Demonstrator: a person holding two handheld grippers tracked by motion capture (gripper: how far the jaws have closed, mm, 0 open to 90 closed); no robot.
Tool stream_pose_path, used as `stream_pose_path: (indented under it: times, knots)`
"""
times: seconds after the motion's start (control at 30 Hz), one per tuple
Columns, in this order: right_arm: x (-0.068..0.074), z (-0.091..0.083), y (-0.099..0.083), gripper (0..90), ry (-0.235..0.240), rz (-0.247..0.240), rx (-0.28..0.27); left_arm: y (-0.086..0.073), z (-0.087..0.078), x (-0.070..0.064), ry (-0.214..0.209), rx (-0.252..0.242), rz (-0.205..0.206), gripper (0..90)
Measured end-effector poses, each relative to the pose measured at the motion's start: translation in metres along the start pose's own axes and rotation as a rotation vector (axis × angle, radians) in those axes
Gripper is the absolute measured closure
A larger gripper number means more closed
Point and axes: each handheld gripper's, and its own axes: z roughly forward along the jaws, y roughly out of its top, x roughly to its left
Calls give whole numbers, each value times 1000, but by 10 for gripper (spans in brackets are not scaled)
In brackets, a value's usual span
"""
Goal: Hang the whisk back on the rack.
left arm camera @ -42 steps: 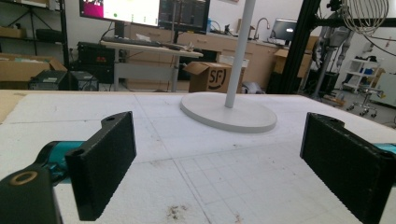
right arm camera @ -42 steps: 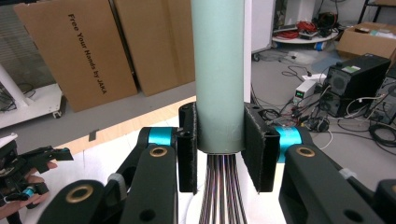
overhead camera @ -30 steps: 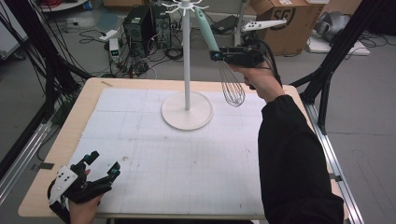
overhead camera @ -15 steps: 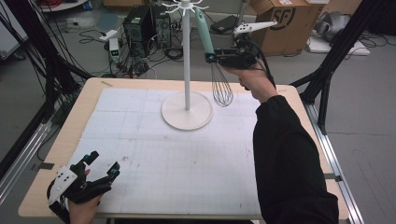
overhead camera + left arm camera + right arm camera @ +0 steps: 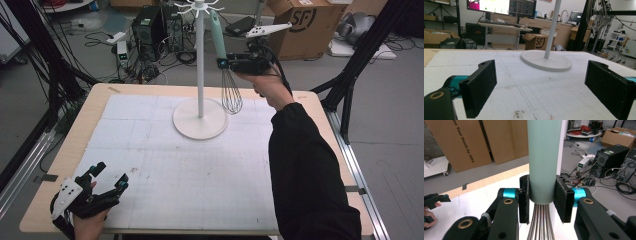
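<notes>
Whisk (image 5: 223, 65) hangs in the air just beside the pole of the white stand (image 5: 200, 117), wires down, above the edge of its round base. We pinch its pale green handle (image 5: 544, 160) with our right gripper (image 5: 235, 64). Far from the stand, our left gripper (image 5: 107, 184) rests with jaws spread wide on the white mat (image 5: 200, 175).

wooden table (image 5: 80, 125), white mat (image 5: 150, 150), stand base (image 5: 200, 122)

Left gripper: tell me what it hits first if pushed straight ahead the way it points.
Probably the stand base. The open left gripper points across bare mat toward it, with nothing between; depth is hard to judge.
</notes>
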Motion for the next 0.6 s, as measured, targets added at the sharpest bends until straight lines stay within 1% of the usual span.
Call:
stream_pose_path:
  times: [0.03,0.07,0.13,0.17,0.2,0.27,0.37,0.47,0.5,0.53,0.6]
  knots:
    - [0,0,0,666,-2,0,1,0,0,0,0,1,0,110]
    - [0,0,0,632,2,1,3,0,0,0,-1,-1,0,110]
    - [-1,0,-1,616,15,-4,12,0,0,0,-2,2,0,110]
    - [-1,0,-1,591,17,-6,15,0,0,0,-3,3,2,110]
    - [-1,-1,-1,570,28,7,15,0,0,0,-3,3,0,110]
    - [-1,-2,-1,553,28,1,16,0,0,0,-4,4,2,109]
    - [0,-5,0,482,19,8,6,0,0,0,-2,3,2,110]
    - [2,-10,0,467,15,1,-7,0,1,-1,-3,5,4,109]
    - [3,-12,-1,445,12,-4,-16,0,1,-1,-4,5,5,110]
    - [4,-13,-3,430,6,-6,-26,0,1,-1,-4,5,4,110]
    - [5,-16,-8,427,8,-7,-26,0,1,-1,-5,5,5,110]
